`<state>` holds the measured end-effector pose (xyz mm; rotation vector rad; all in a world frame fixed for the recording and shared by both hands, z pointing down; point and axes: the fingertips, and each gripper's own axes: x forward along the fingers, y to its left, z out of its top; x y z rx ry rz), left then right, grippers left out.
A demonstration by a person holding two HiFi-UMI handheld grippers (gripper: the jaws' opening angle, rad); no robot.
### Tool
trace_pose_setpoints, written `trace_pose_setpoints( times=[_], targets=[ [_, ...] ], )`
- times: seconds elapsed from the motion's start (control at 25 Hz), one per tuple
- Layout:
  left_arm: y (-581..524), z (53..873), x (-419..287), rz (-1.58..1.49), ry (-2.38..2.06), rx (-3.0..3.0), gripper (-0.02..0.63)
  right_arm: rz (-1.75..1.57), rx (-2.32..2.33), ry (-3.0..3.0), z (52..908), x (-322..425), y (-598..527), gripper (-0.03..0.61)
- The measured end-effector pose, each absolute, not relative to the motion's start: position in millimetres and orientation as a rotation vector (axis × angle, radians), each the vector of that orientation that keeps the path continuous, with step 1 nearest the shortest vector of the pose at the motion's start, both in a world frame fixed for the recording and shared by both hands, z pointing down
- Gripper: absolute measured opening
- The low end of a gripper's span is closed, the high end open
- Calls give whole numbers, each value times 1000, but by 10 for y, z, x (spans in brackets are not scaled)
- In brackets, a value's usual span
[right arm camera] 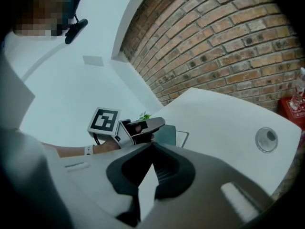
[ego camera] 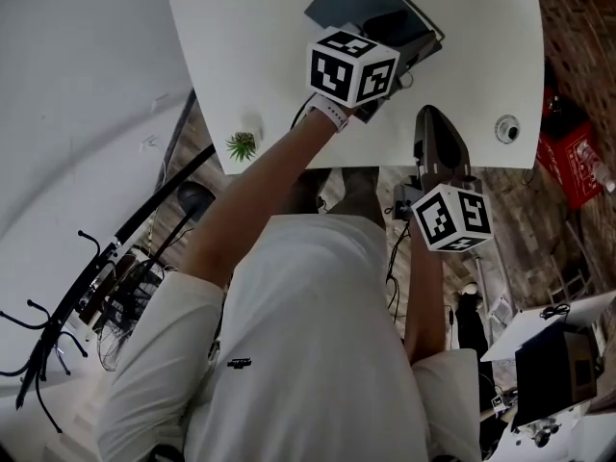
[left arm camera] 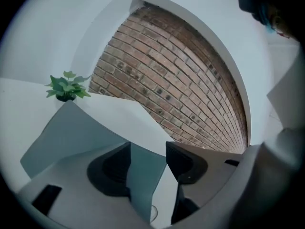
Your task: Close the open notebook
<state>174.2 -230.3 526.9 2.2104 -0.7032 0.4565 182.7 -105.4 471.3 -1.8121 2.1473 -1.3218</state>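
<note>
Notebook (ego camera: 358,0) lies toward the far side of the bench (ego camera: 481,27). Nearest the person, short of the notebook at the bench edge, the right hand-held gripper (right arm camera: 150,162) hangs back with its jaws together and empty, probably because a light cover needs only one tool. Farther on, the left hand-held gripper (left arm camera: 148,165) reaches over the notebook, jaws spread wide. A grey-blue cover sheet stands unpressed between them, likely so it can fall free. Whether it lies fully shut I cannot tell. Beyond the notebook rises a brick wall (left arm camera: 181,70).

A small green leafy plant (ego camera: 242,145) stands at one corner of the white rounded tabletop (ego camera: 481,27), a round silver-grey disc (ego camera: 507,129) lies well apart from it, and a red-brown brick wall (left arm camera: 181,80) stands behind.
</note>
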Motion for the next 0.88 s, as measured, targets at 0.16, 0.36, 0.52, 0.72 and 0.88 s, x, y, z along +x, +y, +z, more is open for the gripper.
trace_pose_setpoints(
  times=[0.16,0.36,0.52,0.72,0.88],
  targets=[
    [-2218,5100,1642,452,-694,2258,216,-1292,-1819,2151,4620,1778,-1036,11],
    [-2087,4913,1453,447,-724,2286,216,-1260,-1821,2159,4499,1716,-969,11],
    [-1922,4757,1281,445,-730,2308,170,-1229,-1823,2171,4381,1632,-891,11],
    [-1686,4539,990,451,-779,2340,83,-1185,-1820,2196,4219,1494,-759,10],
    [-1525,4369,712,435,-840,2334,43,-1145,-1813,2227,4071,1354,-659,10]
  ],
)
